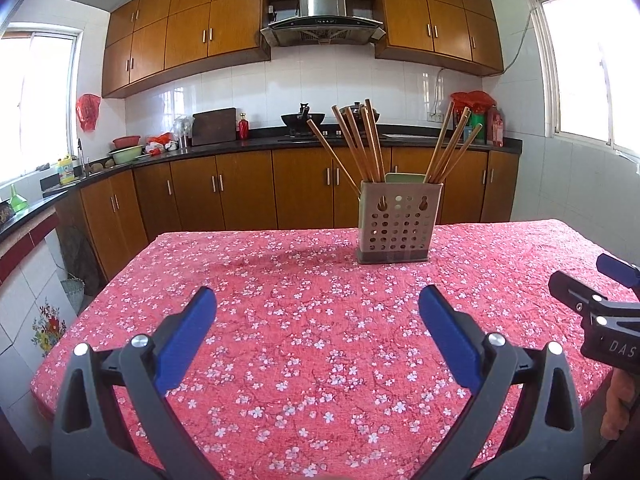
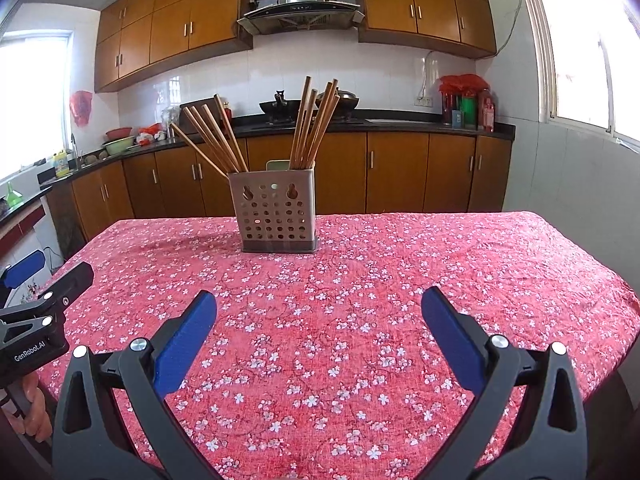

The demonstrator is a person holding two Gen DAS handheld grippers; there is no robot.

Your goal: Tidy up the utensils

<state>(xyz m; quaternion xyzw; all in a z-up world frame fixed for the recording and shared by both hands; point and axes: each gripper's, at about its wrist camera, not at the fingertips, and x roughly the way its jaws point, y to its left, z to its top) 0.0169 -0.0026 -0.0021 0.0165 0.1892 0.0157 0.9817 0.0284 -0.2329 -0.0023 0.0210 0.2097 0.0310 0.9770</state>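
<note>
Perforated utensil holder [image 1: 398,222] upright toward the far middle of the table [image 1: 280,320], under a red floral cloth. Wooden chopsticks in 2 bundles: the left bundle [image 1: 356,144] fanned and leaning left, the right bundle [image 1: 452,148] leaning right, with a pale green flat piece [image 1: 404,178] between them, its kind too hidden to name.

Left gripper [image 1: 318,304] low over the near cloth, blue pads [image 1: 188,332] spread wide, nothing between them. Right gripper [image 2: 318,306] likewise spread wide and empty, well short of the holder [image 2: 276,210]. No loose utensils visible on the cloth in either view, so probably either nearly finished or about to sort what stands in the holder.

Chopsticks [image 2: 216,136] likely light, stiff and smooth; prone to roll or pivot under a pinch at the very tip. Best taken on the exposed upper shaft, above the rim, pads square across the stick, then drawn up along its lean. Holder probably light too, and liable to tip or slide on the cloth if a stick drags sideways against the wall; steadying with the other gripper advisable. Second bundle [image 2: 314,124] close-packed, so risk of catching 2 at once.
</note>
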